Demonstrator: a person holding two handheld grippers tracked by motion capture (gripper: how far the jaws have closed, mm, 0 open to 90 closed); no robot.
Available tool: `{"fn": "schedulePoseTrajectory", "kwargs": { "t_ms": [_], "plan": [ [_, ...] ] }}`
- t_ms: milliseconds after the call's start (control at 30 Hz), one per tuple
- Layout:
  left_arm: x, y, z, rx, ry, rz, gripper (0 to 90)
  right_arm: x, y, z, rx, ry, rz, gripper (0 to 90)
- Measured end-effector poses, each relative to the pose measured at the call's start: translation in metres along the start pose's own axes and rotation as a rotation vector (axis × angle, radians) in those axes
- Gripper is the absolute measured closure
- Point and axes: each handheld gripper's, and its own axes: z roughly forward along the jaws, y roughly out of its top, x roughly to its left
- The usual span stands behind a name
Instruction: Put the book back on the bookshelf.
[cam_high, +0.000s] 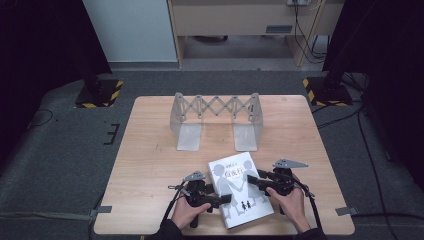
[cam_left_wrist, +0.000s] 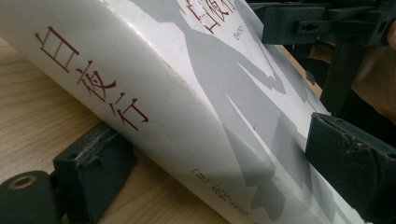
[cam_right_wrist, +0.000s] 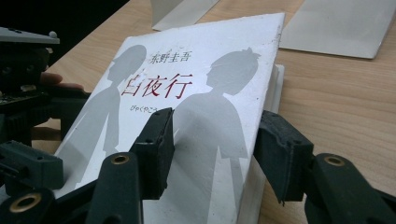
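Note:
A thick white book (cam_high: 240, 187) with grey silhouettes and a red title lies on the wooden table (cam_high: 150, 150) near the front edge. My left gripper (cam_high: 225, 198) is shut on its spine side, and that side looks slightly raised. In the left gripper view, the book (cam_left_wrist: 187, 93) sits between one jaw underneath and the other on the cover, held by the left gripper (cam_left_wrist: 222, 165). My right gripper (cam_high: 252, 181) stands open astride the opposite edge. In the right gripper view, one jaw of the right gripper (cam_right_wrist: 217, 149) hovers over the cover (cam_right_wrist: 201, 60) and the other stands beside the page edge.
A grey expandable metal book rack (cam_high: 216, 120) stands behind the book, with two flat base plates toward me. Bare tabletop lies to the left and right. Black stands with yellow-striped bases (cam_high: 97, 92) sit on the floor beyond the table's corners.

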Motion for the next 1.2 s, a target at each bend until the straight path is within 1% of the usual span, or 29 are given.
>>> {"fn": "schedulePoseTrajectory", "kwargs": {
  "t_ms": [33, 67, 100, 133, 200, 233, 433, 467, 500, 600, 667, 700, 733, 767, 833, 867, 933, 1033, 1067, 1100, 1133, 1167, 1200],
  "plan": [
    [0.000, 0.000, 0.000, 0.001, 0.001, 0.001, 7.2, 0.000, -0.001, 0.000, -0.001, 0.001, 0.005, 48.2],
    [0.000, 0.000, 0.000, 0.001, 0.000, 0.001, 7.2, 0.000, -0.001, 0.001, -0.009, -0.002, -0.002, 47.0],
    [0.000, 0.000, 0.000, 0.001, 0.000, 0.001, 7.2, 0.000, -0.001, 0.001, -0.009, -0.002, -0.002, 47.0],
    [0.000, 0.000, 0.000, 0.001, 0.001, 0.002, 7.2, 0.001, -0.002, 0.001, -0.006, -0.008, -0.012, 45.2],
    [0.000, 0.000, 0.000, -0.001, 0.002, -0.001, 7.2, 0.001, -0.003, 0.002, -0.010, -0.010, -0.011, 44.5],
    [0.000, 0.000, 0.001, -0.005, 0.000, -0.006, 7.2, 0.001, -0.004, 0.002, -0.010, -0.008, -0.001, 44.3],
    [0.000, 0.000, 0.001, -0.009, -0.001, -0.014, 7.2, -0.001, -0.005, 0.003, -0.011, -0.010, 0.022, 43.8],
    [0.000, 0.000, 0.001, -0.015, 0.003, -0.019, 7.2, -0.001, -0.006, 0.004, -0.002, -0.034, -0.017, 38.8],
    [-0.001, -0.002, 0.002, -0.033, 0.003, -0.039, 7.2, 0.001, -0.006, 0.005, -0.002, -0.054, -0.050, 39.3],
    [-0.001, -0.002, 0.002, -0.038, 0.010, -0.043, 7.4, 0.002, -0.006, 0.005, -0.001, -0.046, -0.048, 39.1],
    [-0.001, -0.002, 0.002, -0.039, 0.010, -0.044, 7.5, 0.000, -0.007, 0.006, -0.002, -0.039, -0.033, 39.2],
    [0.000, -0.002, 0.001, -0.043, 0.007, -0.056, 8.4, 0.000, -0.007, 0.006, -0.003, -0.036, -0.024, 39.1],
    [0.000, -0.002, 0.001, -0.043, 0.007, -0.056, 9.6, 0.000, -0.007, 0.006, -0.003, -0.036, -0.024, 39.1],
    [0.001, -0.002, 0.001, -0.053, 0.003, -0.069, 9.6, -0.001, -0.008, 0.006, -0.002, -0.034, -0.017, 39.0],
    [0.003, -0.003, 0.000, -0.066, -0.002, -0.091, 13.8, -0.003, -0.009, 0.006, -0.006, -0.023, 0.019, 39.0],
    [0.003, -0.003, 0.000, -0.069, -0.002, -0.100, 13.8, -0.003, -0.009, 0.006, -0.006, -0.023, 0.019, 39.0],
    [0.003, -0.003, 0.001, -0.076, 0.005, -0.103, 14.5, -0.006, -0.011, 0.007, -0.010, 0.000, 0.060, 38.9],
    [0.003, -0.003, 0.001, -0.079, 0.008, -0.103, 14.6, -0.006, -0.011, 0.008, -0.010, -0.002, 0.065, 39.0],
    [0.003, -0.002, 0.001, -0.078, 0.007, -0.102, 14.8, -0.006, -0.011, 0.008, -0.011, -0.003, 0.083, 39.7],
    [0.003, -0.002, 0.001, -0.077, 0.008, -0.102, 14.8, -0.006, -0.011, 0.008, -0.011, -0.003, 0.083, 39.7],
    [0.003, -0.002, 0.001, -0.078, 0.011, -0.102, 15.1, -0.006, -0.011, 0.008, -0.011, 0.001, 0.088, 41.1],
    [0.003, -0.002, 0.001, -0.077, 0.014, -0.103, 16.1, -0.005, -0.011, 0.008, -0.016, 0.026, 0.098, 41.7],
    [0.004, -0.002, 0.001, -0.077, 0.013, -0.106, 16.5, -0.005, -0.011, 0.009, -0.019, 0.028, 0.096, 41.8]
  ]
}}
